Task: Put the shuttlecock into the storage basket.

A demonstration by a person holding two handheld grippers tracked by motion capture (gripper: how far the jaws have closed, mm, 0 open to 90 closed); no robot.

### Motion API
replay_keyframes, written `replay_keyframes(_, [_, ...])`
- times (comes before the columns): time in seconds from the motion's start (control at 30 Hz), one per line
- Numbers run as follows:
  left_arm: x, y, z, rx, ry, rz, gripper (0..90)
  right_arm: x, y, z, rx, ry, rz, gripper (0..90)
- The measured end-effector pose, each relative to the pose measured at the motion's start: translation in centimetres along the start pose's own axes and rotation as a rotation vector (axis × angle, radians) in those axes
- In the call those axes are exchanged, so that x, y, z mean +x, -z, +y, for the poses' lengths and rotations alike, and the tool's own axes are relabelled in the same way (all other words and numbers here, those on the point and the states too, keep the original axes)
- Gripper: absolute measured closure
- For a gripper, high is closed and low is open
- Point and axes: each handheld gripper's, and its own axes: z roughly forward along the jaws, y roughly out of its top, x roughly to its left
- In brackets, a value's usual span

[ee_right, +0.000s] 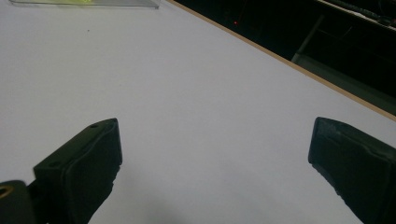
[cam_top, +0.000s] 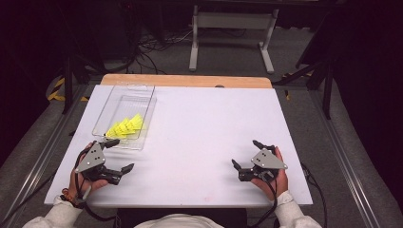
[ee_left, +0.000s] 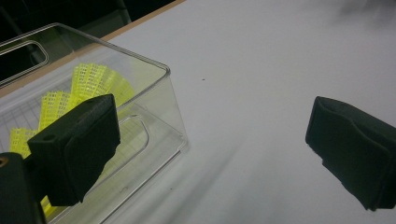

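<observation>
A white table with a wooden far edge carries a clear tray at its far left. Yellow mesh pieces lie in the near half of the tray. The left gripper rests near the table's front left, just beside the tray's near end, jaws wide apart with nothing between them. The right gripper sits at the front right, well apart from the tray, jaws also spread and empty. Cables lie on the grey floor beyond.
</observation>
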Motion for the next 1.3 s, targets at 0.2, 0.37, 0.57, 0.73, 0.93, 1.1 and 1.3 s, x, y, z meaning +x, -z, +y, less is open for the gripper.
replay_keyframes(0.2, [0.05,-0.28,0.00,0.000,-0.015,-0.007,4.0,-0.07,0.01,-0.04,-0.004,-0.005,0.002,3.0])
replay_keyframes(0.37, [-0.06,-0.09,-0.11,-0.008,-0.017,-0.013,4.1,0.17,-0.04,0.09,0.002,-0.004,-0.014,3.0])
replay_keyframes(0.57, [-0.04,0.05,-0.08,-0.007,-0.022,-0.003,4.1,0.30,-0.04,0.28,-0.007,0.006,-0.019,3.1])
replay_keyframes(0.73, [-0.12,-0.07,-0.11,0.000,-0.023,0.000,4.1,0.19,-0.07,0.26,-0.008,0.006,-0.019,3.1])
replay_keyframes(0.93, [-0.01,-0.24,-0.10,0.001,-0.020,0.006,4.3,0.11,-0.06,0.19,-0.008,0.008,-0.016,3.1])
replay_keyframes(1.1, [-0.02,-0.45,-0.07,0.006,-0.023,0.002,4.3,0.08,0.07,0.13,-0.009,0.007,-0.012,3.1])
replay_keyframes(1.3, [0.08,-0.45,-0.06,0.011,-0.017,0.012,4.5,0.04,-0.06,0.10,-0.009,-0.002,-0.005,3.1])
